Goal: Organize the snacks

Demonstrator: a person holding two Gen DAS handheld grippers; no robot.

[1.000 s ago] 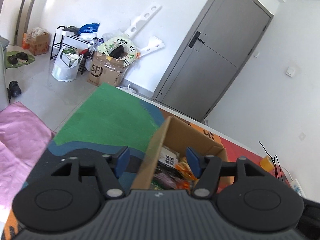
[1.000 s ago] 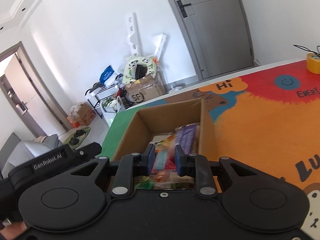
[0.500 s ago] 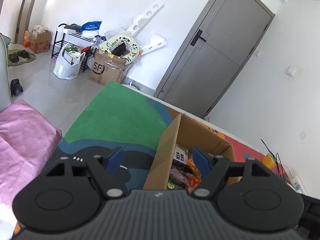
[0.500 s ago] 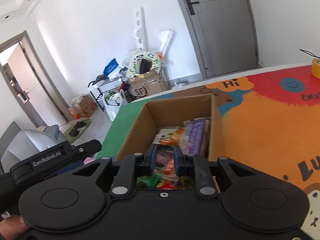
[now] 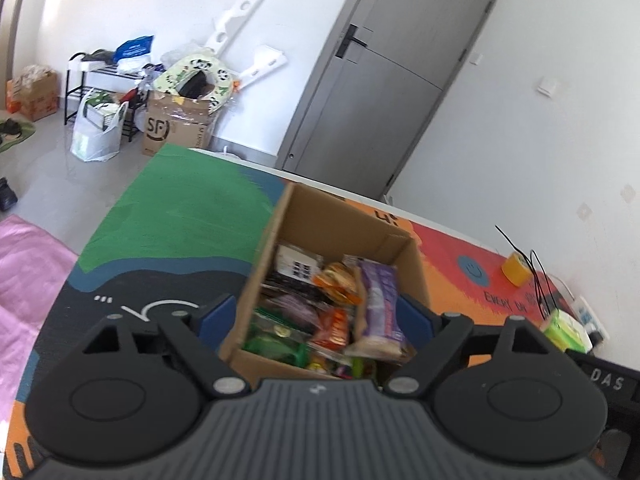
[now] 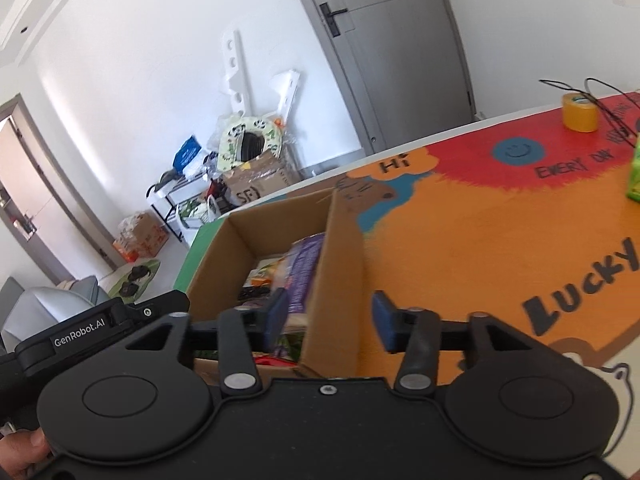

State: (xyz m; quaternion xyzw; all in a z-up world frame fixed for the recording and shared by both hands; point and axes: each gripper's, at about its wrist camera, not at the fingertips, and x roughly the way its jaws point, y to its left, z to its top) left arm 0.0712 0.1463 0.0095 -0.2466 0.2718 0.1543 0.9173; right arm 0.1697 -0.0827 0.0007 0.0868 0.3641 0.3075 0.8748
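Observation:
An open cardboard box [image 5: 320, 216] full of snack packets stands on a colourful table mat; it also shows in the right wrist view [image 6: 340, 264]. A purple packet [image 5: 380, 300] leans against its right wall, with orange [image 5: 336, 280] and green [image 5: 276, 340] packets beside it. My left gripper [image 5: 316, 320] is open wide and empty, held above the box's near end. My right gripper [image 6: 330, 322] is open and empty, its jaws standing either side of the box's right wall. The purple packet [image 6: 304, 268] shows just inside that wall.
A yellow tape roll [image 6: 580, 112] and black cables [image 5: 536, 276] lie at the table's far right, with a green pack [image 5: 568, 328] nearby. Beyond the table are a grey door [image 5: 384, 92], an SF carton [image 5: 176, 128], bags and a rack on the floor.
My right gripper has opened from nearly shut and shifted right to straddle the box's right wall. My left gripper has opened wider and moved right over the box.

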